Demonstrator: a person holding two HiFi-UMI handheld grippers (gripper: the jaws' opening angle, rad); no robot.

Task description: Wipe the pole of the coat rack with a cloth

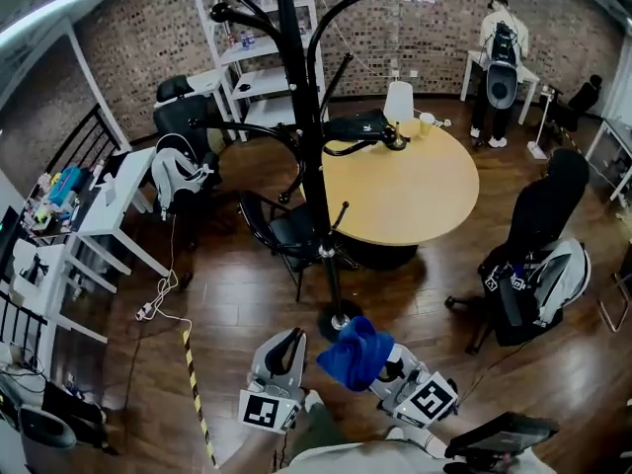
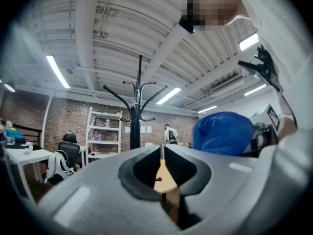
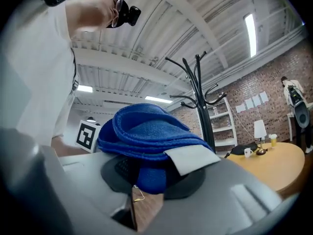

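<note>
Pinching cloth (image 3: pixel 146 136): right gripper (image 3: pixel 146 177), jaws clamped on soft blue knit folds, white tag (image 3: pixel 193 158) on top. One cloth, bunched in a rounded heap, held apart from rack (image 1: pixel 296 87). Left gripper (image 2: pixel 163 173): jaws pressed together, nothing between. One rack: slim black pole (image 1: pixel 316 196), curved hooks, round base (image 1: pixel 341 322) on glossy plank floor (image 1: pixel 227 304), just beside round wooden desk (image 1: pixel 415 196). Two grippers.
</note>
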